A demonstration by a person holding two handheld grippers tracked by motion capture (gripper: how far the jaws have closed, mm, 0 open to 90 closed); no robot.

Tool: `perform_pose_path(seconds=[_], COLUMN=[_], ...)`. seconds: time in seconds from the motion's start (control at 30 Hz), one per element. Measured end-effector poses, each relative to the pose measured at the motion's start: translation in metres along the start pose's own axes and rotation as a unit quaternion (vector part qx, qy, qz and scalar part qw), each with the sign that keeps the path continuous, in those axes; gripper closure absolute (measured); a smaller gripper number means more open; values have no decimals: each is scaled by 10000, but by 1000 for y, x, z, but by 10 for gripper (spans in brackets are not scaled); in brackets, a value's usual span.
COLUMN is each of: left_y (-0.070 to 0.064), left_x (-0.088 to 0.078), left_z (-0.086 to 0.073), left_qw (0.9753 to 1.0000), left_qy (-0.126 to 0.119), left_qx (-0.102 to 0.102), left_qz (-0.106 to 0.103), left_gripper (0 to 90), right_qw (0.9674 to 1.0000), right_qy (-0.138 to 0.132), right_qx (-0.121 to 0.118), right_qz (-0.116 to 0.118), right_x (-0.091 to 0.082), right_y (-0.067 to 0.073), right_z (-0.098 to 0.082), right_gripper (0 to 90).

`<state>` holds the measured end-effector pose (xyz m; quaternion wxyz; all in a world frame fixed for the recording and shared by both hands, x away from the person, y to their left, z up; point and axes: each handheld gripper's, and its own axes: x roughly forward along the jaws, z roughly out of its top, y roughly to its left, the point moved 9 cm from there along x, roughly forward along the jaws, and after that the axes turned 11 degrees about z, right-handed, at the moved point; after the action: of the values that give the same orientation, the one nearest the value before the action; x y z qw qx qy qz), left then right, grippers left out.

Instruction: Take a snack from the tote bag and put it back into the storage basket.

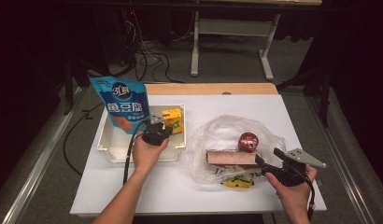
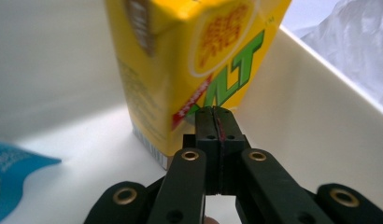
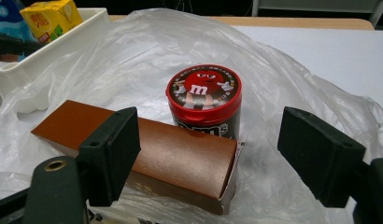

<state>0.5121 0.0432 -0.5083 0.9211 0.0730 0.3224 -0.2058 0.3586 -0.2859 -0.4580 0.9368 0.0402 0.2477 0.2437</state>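
Jaws of the right gripper point(image 3: 206, 154) are spread wide and hold nothing; between them the brown box point(image 3: 147, 158) is seen on the clear plastic bag point(image 3: 133, 60), its near end partly covered by the left jaw. Behind it stands the red-lidded candy tub point(image 3: 203, 100), its base hidden by the box. Farther off, the left gripper point(image 2: 216, 116) is pressed shut, empty, just before the yellow drink carton point(image 2: 180, 60) in the white tray point(image 2: 315, 126); the carton's top is cut off. The blue pouch point(image 1: 120, 100) is partly seen.

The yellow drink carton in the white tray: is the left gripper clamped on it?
No. In the left gripper view the left gripper has its jaws pressed together, empty, just in front of the yellow drink carton.
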Motion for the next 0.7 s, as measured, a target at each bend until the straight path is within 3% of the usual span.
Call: perform_pose_path(seconds=[0.1, 0.2, 0.33, 0.43, 0.63, 0.7], left_y=[-1, -2, 1, 5, 10, 13], left_x=[10, 12, 20, 25, 29, 32], left_z=[0, 4, 7, 5, 3, 1], left_qw=[9998, 9997, 9992, 9973, 9960, 9946], left_qy=[157, 17, -79, 38, 130, 211], left_qx=[-57, -214, -397, -734, -860, -976], left_qz=[-54, -141, 13, 80, 198, 292], left_gripper=[900, 900, 900, 900, 900, 900], right_qw=[10000, 10000, 10000, 10000, 10000, 10000], right_qy=[21, 16, 8, 18, 39, 45], right_qx=[-14, -27, -9, 0, 2, -2], right_qz=[15, 14, -14, -24, -17, -19], right_x=[1, 0, -1, 0, 0, 0], right_y=[1, 1, 1, 0, 0, 0], right_z=[-1, -1, -1, -1, -3, -3], right_gripper=[217, 217, 217, 218, 218, 218])
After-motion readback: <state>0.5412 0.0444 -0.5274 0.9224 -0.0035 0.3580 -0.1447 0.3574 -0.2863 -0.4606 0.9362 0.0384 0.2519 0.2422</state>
